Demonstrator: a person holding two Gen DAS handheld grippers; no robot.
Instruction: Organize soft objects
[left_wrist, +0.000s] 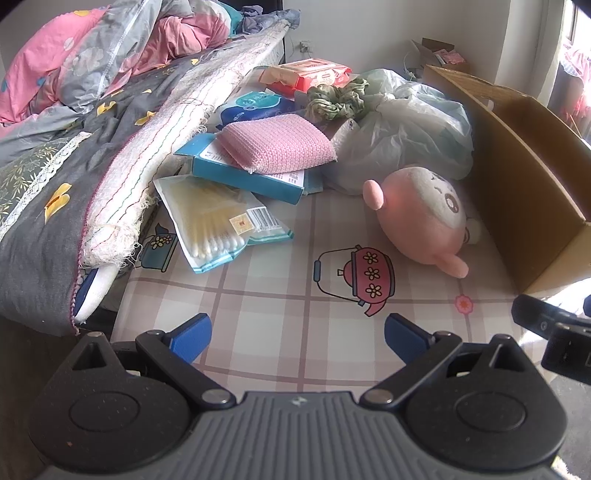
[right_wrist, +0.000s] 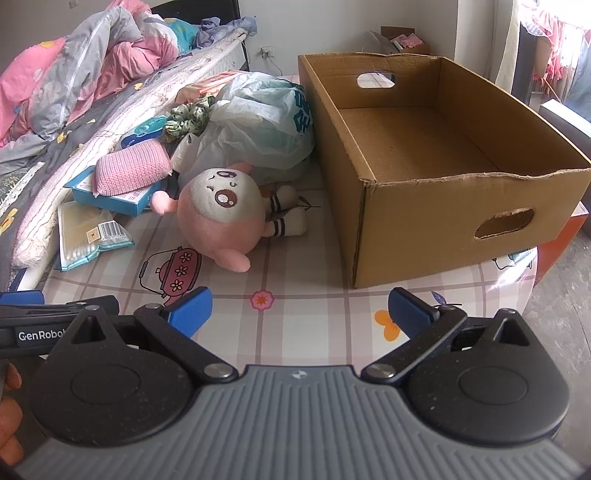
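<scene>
Right wrist view shows the cardboard box (right_wrist: 424, 147) as the reference landmark; its interior holds nothing visible, so in all likelihood no soft object has been sorted yet and the work stands at its first pick. The plush toy (right_wrist: 221, 218) lies on its side on the checked tablecloth (right_wrist: 303, 314), just beside the box's left wall. Behind the toy, farther from the box, sit a plastic bag (right_wrist: 258, 122), a pink knitted pad (right_wrist: 129, 170) resting on a blue carton (right_wrist: 122, 201), and a green scrunchie (right_wrist: 188, 118).

Tool state: the right gripper (right_wrist: 301, 314) has its blue fingers spread wide, pinching nothing, and hovers low over the cloth in front of the box's near-left corner. The left gripper (left_wrist: 297, 332) is likewise spread and empty, positioned left of the box and aimed toward the toy.

Next move, as judged: advance one gripper to the toy, straddle its rounded body, and close gently; the filling will compress, so a deep bite is advisable before lifting it over the box wall.
</scene>
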